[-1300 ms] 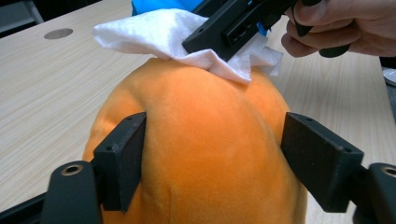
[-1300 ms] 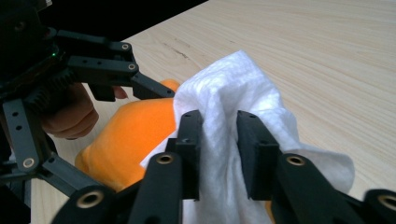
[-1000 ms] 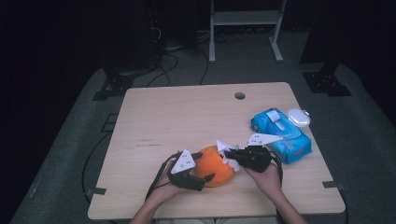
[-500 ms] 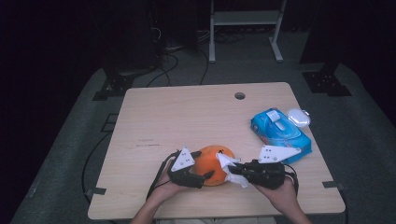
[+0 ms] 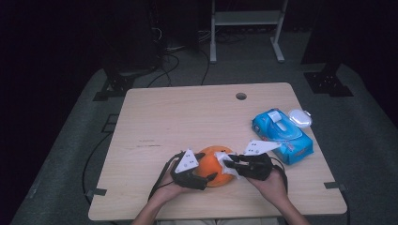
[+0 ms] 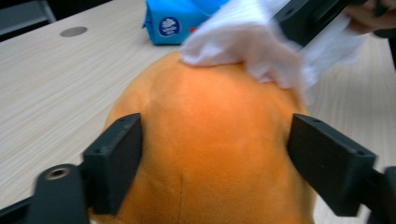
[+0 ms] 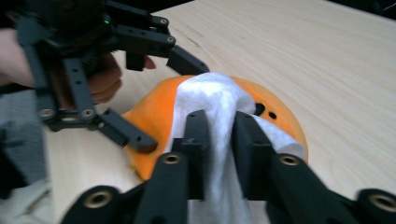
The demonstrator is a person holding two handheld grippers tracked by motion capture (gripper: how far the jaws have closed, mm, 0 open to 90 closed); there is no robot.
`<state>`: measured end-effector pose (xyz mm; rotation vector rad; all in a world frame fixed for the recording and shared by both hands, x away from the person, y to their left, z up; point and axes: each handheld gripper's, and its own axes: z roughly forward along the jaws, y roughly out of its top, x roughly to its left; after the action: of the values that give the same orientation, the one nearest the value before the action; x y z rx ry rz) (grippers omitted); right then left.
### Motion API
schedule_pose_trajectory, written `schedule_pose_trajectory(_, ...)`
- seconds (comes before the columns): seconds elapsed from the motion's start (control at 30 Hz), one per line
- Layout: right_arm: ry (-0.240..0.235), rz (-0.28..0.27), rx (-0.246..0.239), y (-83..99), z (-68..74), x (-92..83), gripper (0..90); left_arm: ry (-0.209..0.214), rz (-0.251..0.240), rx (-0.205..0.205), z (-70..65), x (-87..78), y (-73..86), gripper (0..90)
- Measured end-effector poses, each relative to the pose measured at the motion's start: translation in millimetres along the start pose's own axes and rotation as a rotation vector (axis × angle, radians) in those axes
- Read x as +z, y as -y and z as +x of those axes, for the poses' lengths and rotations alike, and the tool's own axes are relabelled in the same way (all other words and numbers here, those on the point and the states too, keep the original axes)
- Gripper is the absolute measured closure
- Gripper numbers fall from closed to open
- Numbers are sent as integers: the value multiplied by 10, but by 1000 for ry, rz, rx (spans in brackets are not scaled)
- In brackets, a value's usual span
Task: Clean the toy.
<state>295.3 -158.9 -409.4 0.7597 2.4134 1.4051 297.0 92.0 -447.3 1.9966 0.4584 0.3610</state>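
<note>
Looking from biggest to smallest:

Tabletop: the light wood tabletop has a small round hole near its far edge. All the things sit on its near half.

Blue pack: a blue pack of wipes lies on the right side, near the right hand. Its white lid is flipped open at the far end.

Orange toy: a soft, round orange plush toy sits near the front edge, between the two hands. In the right gripper view it has small dark dots on its top.

Left tongs: the left tongs stand wide on both sides of the orange toy. One black pad is on each side, pressing into the fuzzy cloth. They have just closed in a little. The hand holding them rests on the tabletop.

Right tongs: the right tongs pinch a white wipe between their pads. They have just let go a little, but the wipe is in their grip.

White wipe: the white wipe is draped over the top of the orange toy and touches it. In the left gripper view it looks blurry. It lies on the far side of the toy's top.
</note>
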Motion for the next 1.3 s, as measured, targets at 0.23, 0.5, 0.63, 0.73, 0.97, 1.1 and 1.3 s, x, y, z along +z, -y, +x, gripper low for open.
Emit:
schedule_pose_trajectory(0.23, 58, -47, 14, 167, -23, 98, 828, 1, 16, 30, -23, -17, -35, 199)
schedule_pose_trajectory(0.5, 59, -62, 86, 235, -100, 19, 853, -38, 38, 39, -37, -37, -39, 262)
schedule_pose_trajectory(0.63, 20, -59, 23, 182, 85, 51, 854, -43, 40, 9, 32, -49, -1, 286)
schedule_pose_trajectory(0.73, 54, -49, 29, 192, 25, 20, 855, -39, 16, -49, 136, -57, 54, 306)
schedule_pose_trajectory(0.97, 93, -50, 72, 289, -65, -24, 855, -43, 11, -68, 212, -32, 84, 309)
schedule_pose_trajectory(1.1, 68, -45, 1, 192, 72, 42, 855, -41, 4, -101, 260, -44, 117, 316)
schedule_pose_trajectory(1.3, 123, -34, 126, 373, -231, -29, 855, -42, 5, -90, 246, -38, 111, 316)
